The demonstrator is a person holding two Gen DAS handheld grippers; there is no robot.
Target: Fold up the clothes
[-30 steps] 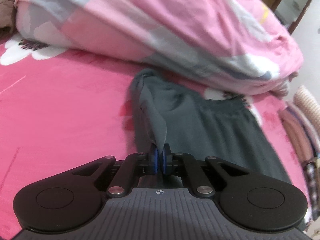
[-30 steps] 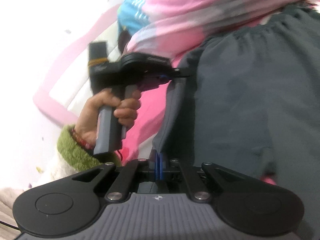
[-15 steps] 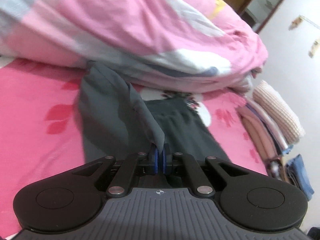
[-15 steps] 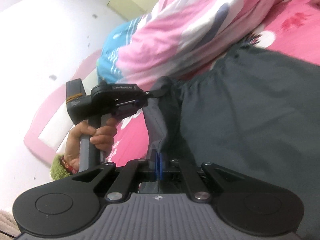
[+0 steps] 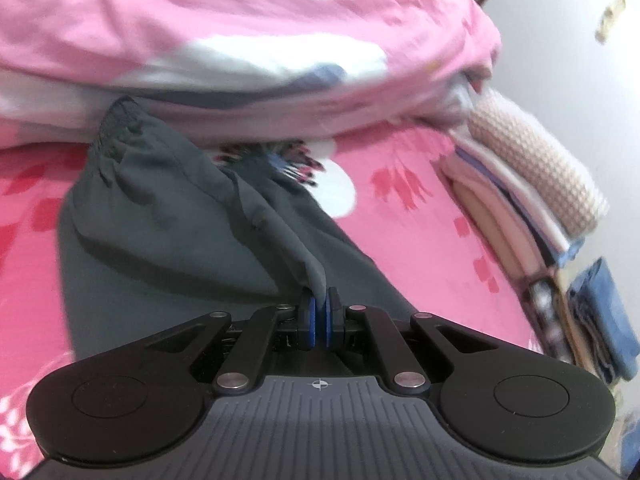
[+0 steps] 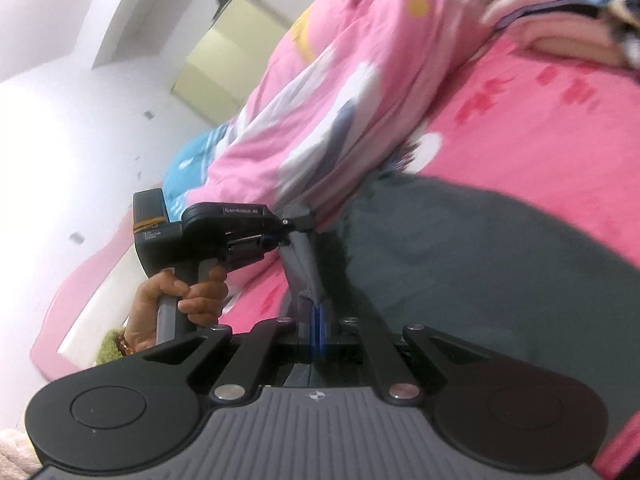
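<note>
Dark grey trousers (image 5: pixel 168 240) lie on the pink bed sheet (image 5: pixel 420 216), with the elastic waistband at the far left under the quilt's edge. My left gripper (image 5: pixel 319 304) is shut on a lifted fold of the grey cloth. In the right wrist view the trousers (image 6: pixel 460 248) spread to the right. My right gripper (image 6: pixel 316 316) is shut on the same raised edge of cloth. The left gripper (image 6: pixel 298 222) shows there too, held in a hand and pinching the cloth further along.
A big pink, white and grey quilt (image 5: pixel 240 32) is bunched along the far side of the bed. A stack of folded clothes (image 5: pixel 532 184) and a blue garment (image 5: pixel 604 320) sit at the right. A pink headboard (image 6: pixel 92 280) and white wall are at the left.
Both grippers have carried the lifted edge of the trousers across to the right, over the rest of the garment. Both stayed shut on the cloth. The views have swung towards the stack of clothes.
</note>
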